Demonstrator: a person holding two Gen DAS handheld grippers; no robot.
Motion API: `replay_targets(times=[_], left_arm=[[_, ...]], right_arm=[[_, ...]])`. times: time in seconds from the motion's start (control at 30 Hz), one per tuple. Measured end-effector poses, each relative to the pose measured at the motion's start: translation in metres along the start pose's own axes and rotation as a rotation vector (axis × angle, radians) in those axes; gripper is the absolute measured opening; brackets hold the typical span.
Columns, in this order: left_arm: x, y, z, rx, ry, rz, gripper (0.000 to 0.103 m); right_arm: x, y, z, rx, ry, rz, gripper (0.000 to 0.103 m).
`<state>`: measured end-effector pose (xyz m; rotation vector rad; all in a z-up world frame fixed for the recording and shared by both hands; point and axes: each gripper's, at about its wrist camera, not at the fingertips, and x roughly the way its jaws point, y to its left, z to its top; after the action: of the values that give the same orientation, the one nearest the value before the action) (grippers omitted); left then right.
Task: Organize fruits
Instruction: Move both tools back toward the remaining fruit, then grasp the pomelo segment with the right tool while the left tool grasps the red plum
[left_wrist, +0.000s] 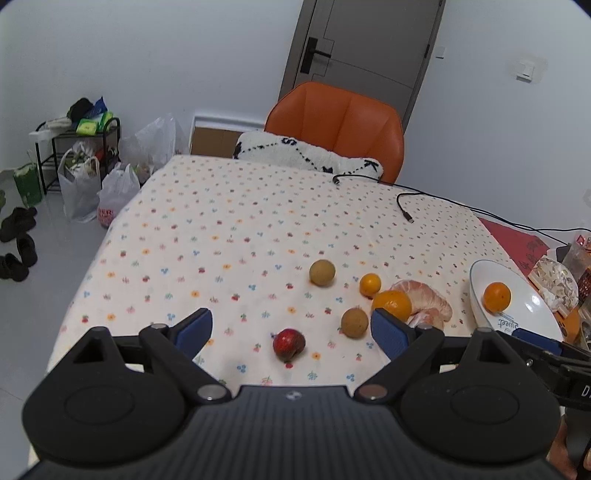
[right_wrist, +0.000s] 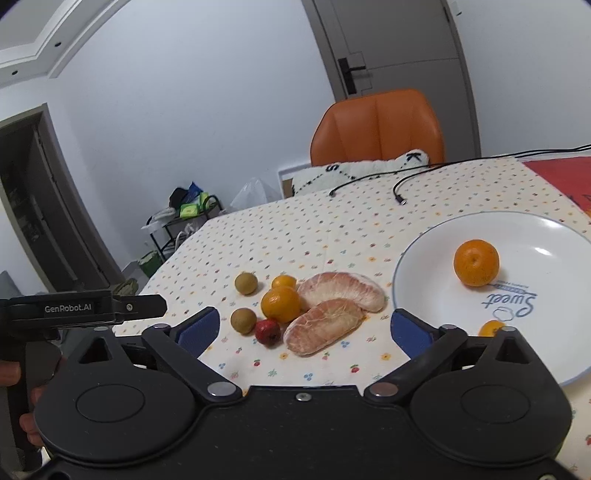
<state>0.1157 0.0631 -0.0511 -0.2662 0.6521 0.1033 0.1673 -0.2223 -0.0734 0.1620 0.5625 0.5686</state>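
On the flowered tablecloth lie a small red fruit (left_wrist: 289, 344) (right_wrist: 268, 331), two tan round fruits (left_wrist: 354, 323) (left_wrist: 322, 272), a large orange (left_wrist: 392, 305) (right_wrist: 280, 304), a small orange (left_wrist: 370, 284) and peeled pomelo pieces (right_wrist: 323, 326) (left_wrist: 424, 299). A white plate (right_wrist: 554, 332) (left_wrist: 532, 306) at the right holds an orange (right_wrist: 476, 262) (left_wrist: 496, 297); a second small orange (right_wrist: 490, 327) peeks over my right finger. My left gripper (left_wrist: 291, 330) is open just above the red fruit. My right gripper (right_wrist: 306, 330) is open over the nearer pomelo piece.
An orange chair (left_wrist: 336, 125) with a white cushion (left_wrist: 306, 153) stands at the table's far side. Black cables (left_wrist: 406, 212) trail across the far right of the cloth. Bags and a rack (left_wrist: 79, 158) sit on the floor to the left. Clutter (left_wrist: 554, 280) lies beyond the plate.
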Motion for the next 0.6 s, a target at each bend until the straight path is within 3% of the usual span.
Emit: replay_targets(times=[0.3, 0.6], left_arm=[[0.012, 0.009, -0.012, -0.002, 0.012, -0.005, 0.085], [0.025, 0.009, -0.017, 0.006, 0.03, -0.04, 0.064]], right_arm=[[0.017, 0.007, -0.004, -0.025, 0.065, 0.009, 0.072], [0.032, 0.01, -0.007, -0.019, 0.1, -0.019, 0.068]])
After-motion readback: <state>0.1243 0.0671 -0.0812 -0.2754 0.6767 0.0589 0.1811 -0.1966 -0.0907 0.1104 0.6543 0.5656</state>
